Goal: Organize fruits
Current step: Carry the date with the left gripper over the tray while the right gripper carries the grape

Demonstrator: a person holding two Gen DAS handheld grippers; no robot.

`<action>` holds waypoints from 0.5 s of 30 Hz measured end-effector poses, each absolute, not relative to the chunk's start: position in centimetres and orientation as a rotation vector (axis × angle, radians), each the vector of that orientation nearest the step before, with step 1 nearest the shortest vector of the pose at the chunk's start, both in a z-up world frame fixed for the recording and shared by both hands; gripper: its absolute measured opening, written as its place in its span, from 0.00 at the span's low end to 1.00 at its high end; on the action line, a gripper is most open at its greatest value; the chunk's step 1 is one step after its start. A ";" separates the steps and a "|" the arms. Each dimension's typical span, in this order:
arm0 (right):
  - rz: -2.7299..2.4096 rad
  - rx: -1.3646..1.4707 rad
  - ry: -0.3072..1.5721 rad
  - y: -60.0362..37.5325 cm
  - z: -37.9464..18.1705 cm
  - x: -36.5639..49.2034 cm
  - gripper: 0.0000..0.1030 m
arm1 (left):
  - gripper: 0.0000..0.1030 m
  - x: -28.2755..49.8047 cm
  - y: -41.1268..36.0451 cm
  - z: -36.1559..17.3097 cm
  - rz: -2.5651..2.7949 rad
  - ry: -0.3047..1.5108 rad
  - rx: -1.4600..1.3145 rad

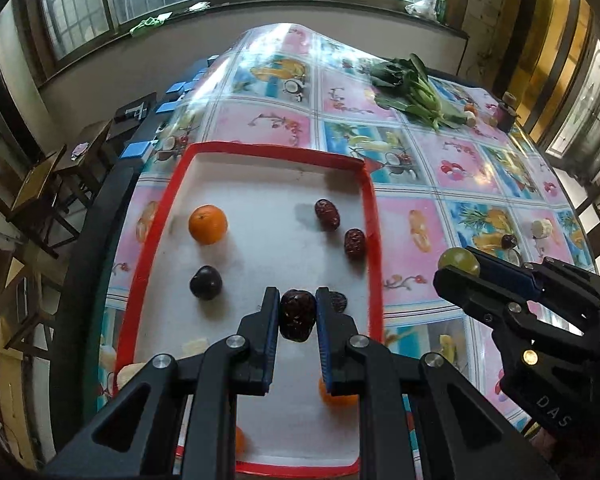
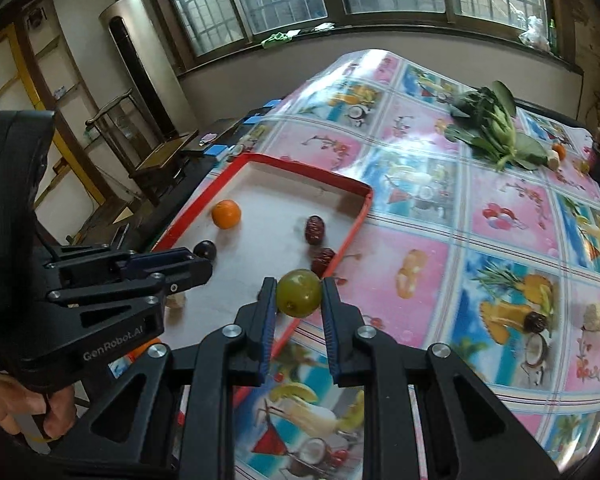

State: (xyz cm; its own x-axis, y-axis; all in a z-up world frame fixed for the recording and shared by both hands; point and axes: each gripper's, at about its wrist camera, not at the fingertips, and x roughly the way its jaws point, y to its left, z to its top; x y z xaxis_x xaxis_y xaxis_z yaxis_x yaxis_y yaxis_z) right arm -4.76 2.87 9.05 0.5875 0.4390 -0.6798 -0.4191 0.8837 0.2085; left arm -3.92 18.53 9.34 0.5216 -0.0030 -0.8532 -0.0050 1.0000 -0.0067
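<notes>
A red-rimmed white tray (image 1: pixel 171 200) lies on the patterned tablecloth. It holds an orange (image 1: pixel 207 224), a dark plum (image 1: pixel 205 282) and two dark red dates (image 1: pixel 327 214) (image 1: pixel 354 243). My left gripper (image 1: pixel 297 294) hangs over the tray's near half, shut on a third wrinkled dark red date (image 1: pixel 297 316). To its right, my right gripper (image 2: pixel 299 286) is shut on a round green fruit (image 2: pixel 299 293), held above the tray's right rim (image 2: pixel 356 216). The left gripper (image 2: pixel 203 266) shows side-on there, with its date hidden.
Another orange (image 1: pixel 338 398) sits in the tray under my left fingers. Pale fruit pieces lie near the tray's left front. A loose date (image 2: pixel 536 322) and a white chunk (image 2: pixel 597 316) lie on the cloth at right. Leafy greens (image 2: pixel 496 128) and a small jar (image 1: pixel 507 114) are at the far side.
</notes>
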 end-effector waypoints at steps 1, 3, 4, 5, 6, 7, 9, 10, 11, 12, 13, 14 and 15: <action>0.500 0.024 0.800 3.1 9.0 -4.7 0.23 | 0.16 -4.0 18.8 9.3 0.006 1.022 -0.008; 0.506 0.024 0.803 3.7 9.0 -4.5 0.23 | 0.16 -4.0 19.5 9.1 0.011 1.026 -0.012; 0.510 0.017 0.804 4.2 8.9 -4.3 0.23 | 0.16 -4.0 19.9 9.0 0.021 1.028 -0.012; 0.513 0.005 0.804 4.7 8.8 -4.2 0.23 | 0.16 -3.9 20.2 8.8 0.028 1.030 -0.014; 0.515 -0.009 0.806 5.4 8.6 -4.0 0.23 | 0.16 -3.8 20.8 8.5 0.039 1.034 -0.019; 0.518 -0.019 0.812 5.8 8.5 -3.8 0.23 | 0.16 -3.7 21.3 8.3 0.046 1.038 -0.028; 0.520 -0.039 0.822 6.9 8.0 -3.2 0.23 | 0.16 -3.5 22.2 7.9 0.068 1.046 -0.036; 0.517 -0.060 0.824 7.6 7.7 -3.0 0.23 | 0.16 -3.4 22.8 7.5 0.082 1.051 -0.041; 0.513 -0.080 0.827 8.2 7.4 -2.7 0.23 | 0.16 -3.3 23.6 7.1 0.097 1.055 -0.055; 0.512 -0.091 0.833 8.6 7.1 -2.4 0.23 | 0.16 -3.2 24.2 6.8 0.109 1.060 -0.064; 0.515 -0.095 0.844 9.1 6.7 -2.0 0.23 | 0.16 -3.1 24.7 6.4 0.119 1.066 -0.067; 0.513 -0.101 0.852 9.5 6.3 -1.6 0.23 | 0.16 -3.0 25.0 6.2 0.125 1.072 -0.067; 0.511 -0.109 0.856 9.9 6.0 -1.3 0.23 | 0.16 -2.9 25.2 5.9 0.127 1.074 -0.066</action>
State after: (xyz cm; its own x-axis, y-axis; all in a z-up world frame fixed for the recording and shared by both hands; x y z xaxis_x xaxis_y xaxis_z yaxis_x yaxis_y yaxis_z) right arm -1.32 9.86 5.98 0.5437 0.3864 -0.7450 -0.4721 0.8748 0.1091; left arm -2.94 25.16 5.89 0.4700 0.0714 -0.8798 -0.1361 0.9907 0.0077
